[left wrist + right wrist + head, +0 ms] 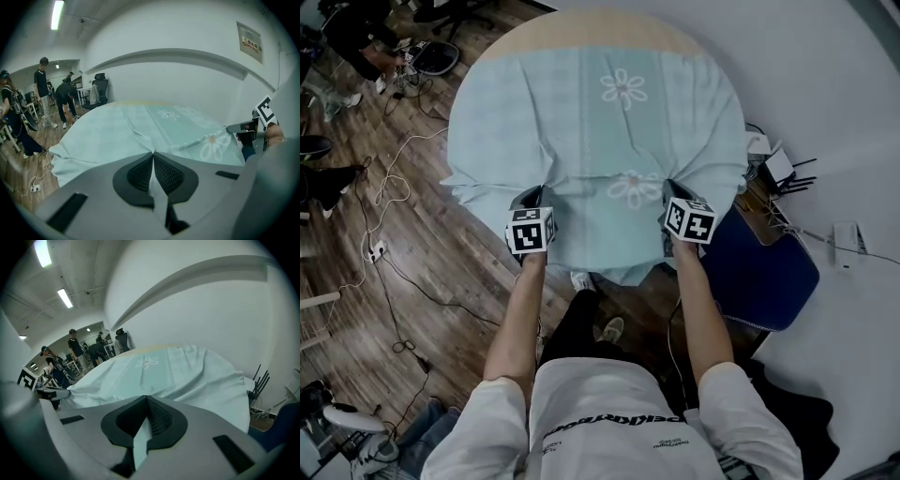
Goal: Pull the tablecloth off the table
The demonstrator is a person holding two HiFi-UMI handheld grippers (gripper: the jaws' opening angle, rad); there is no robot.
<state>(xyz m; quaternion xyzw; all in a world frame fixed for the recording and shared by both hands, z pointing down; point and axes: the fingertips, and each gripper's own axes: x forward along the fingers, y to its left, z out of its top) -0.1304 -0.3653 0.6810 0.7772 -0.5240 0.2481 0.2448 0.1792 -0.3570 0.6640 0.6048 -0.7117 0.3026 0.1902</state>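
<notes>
Left gripper (152,159) jaws are pressing together on a pinched fold of the tablecloth (131,133); a pale strip of the cloth is running back between the dark pads; creases are fanning out ahead of the jaws from the pinch point. Right gripper (145,420) jaws are likewise clamping a fold of the same tablecloth (187,376), with a strip of cloth showing between the pads and wrinkles spreading forward from the tips.

In the head view the left gripper (532,195) and right gripper (671,192) are gripping the near edge of the tablecloth (600,131), well apart from each other; a printed flower (636,187) is lying between the two jaws; a second flower (623,89) is sitting farther ahead of them. The cloth is bunching at both grip points and hanging down below the jaws on the near side; beyond the jaws it is covering most of the round tabletop (581,33), which is showing a bare beige strip at the far edge only.

Outward from the right jaws a blue chair (764,267) is standing just beside the tabletop; outward from the left jaws cables (394,187) are trailing over the wooden floor (441,272); people (44,89) are standing far off to the left of the left jaws.
</notes>
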